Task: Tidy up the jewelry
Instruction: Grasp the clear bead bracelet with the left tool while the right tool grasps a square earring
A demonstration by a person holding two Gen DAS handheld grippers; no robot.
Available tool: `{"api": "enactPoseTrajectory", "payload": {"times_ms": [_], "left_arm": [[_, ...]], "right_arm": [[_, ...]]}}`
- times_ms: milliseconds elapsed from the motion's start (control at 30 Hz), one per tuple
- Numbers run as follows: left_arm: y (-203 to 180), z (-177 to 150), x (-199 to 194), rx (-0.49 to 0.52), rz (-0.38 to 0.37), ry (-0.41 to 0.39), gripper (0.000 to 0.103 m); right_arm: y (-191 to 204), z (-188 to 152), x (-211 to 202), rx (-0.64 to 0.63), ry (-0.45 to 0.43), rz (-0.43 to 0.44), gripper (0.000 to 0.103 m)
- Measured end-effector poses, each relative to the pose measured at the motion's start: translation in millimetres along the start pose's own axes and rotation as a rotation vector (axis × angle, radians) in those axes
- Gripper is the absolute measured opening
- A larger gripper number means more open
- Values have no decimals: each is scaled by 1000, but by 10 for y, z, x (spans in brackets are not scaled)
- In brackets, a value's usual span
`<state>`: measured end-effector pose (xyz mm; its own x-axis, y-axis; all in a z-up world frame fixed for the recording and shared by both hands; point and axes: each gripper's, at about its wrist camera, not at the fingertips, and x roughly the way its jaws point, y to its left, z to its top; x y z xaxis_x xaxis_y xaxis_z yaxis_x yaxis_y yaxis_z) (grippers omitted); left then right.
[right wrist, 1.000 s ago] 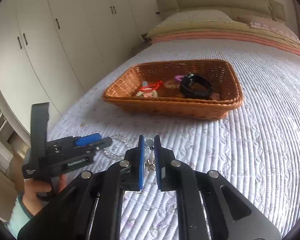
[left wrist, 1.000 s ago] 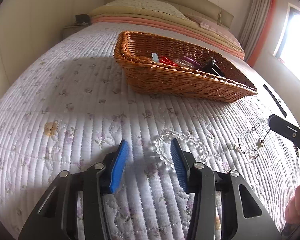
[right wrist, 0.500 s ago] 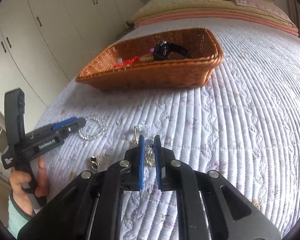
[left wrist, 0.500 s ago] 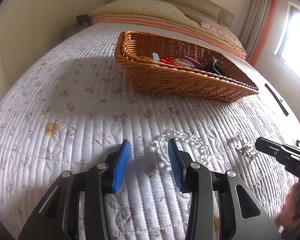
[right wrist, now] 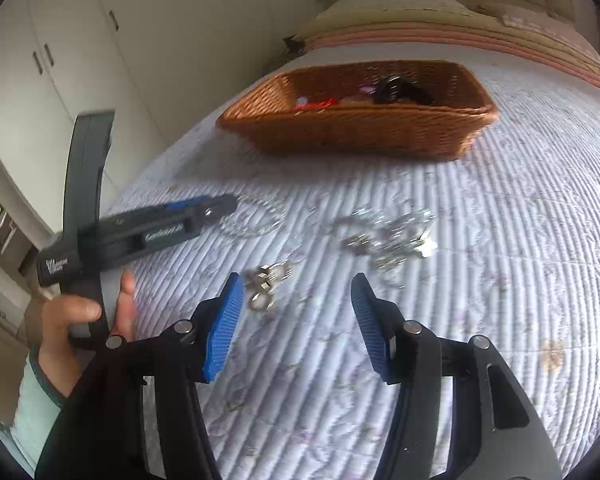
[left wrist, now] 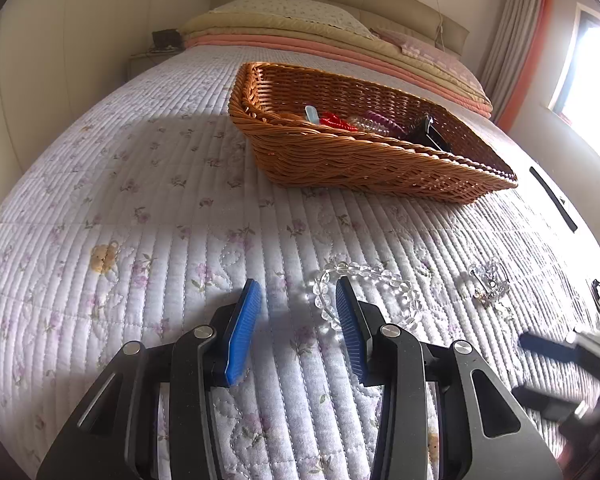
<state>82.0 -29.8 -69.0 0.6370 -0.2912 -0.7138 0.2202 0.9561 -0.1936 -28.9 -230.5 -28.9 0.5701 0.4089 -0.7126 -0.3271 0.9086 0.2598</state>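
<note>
Jewelry partly sorted: several pieces lie in the basket point(left wrist: 364, 168), while a clear bead bracelet point(left wrist: 364, 286) and silver pieces point(right wrist: 392, 236) remain on the bed point(left wrist: 140, 200), both grippers' jaws apart and empty.

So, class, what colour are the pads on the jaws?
Blue pads, ribbed; clearest in the left wrist view.

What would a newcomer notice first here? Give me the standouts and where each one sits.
The wicker basket stands out first, sitting mid-bed on the quilt with a red piece and a black band already inside. Nearer, a clear bead bracelet lies just ahead of the open left gripper, partly behind one of its jaws. A loose tangle of silver jewelry lies on the quilt beyond the open right gripper.
</note>
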Motion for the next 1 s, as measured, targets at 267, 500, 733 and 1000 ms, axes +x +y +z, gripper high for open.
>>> {"api": "enactPoseTrajectory", "payload": {"times_ms": [267,500,733,1000], "left_arm": [[1,-2,1,-1,-1,0,37],[-3,1,3,1,-1,0,37],[-50,3,12,21,10,8,38],[-39,6,16,25,7,9,38]], "right_arm": [[352,-60,345,-112,88,-117,22],[191,-91,225,-69,64,-167,12],[-19,-78,183,-5,68,-144,13],[24,-83,172,-17,71,-140,14]]}}
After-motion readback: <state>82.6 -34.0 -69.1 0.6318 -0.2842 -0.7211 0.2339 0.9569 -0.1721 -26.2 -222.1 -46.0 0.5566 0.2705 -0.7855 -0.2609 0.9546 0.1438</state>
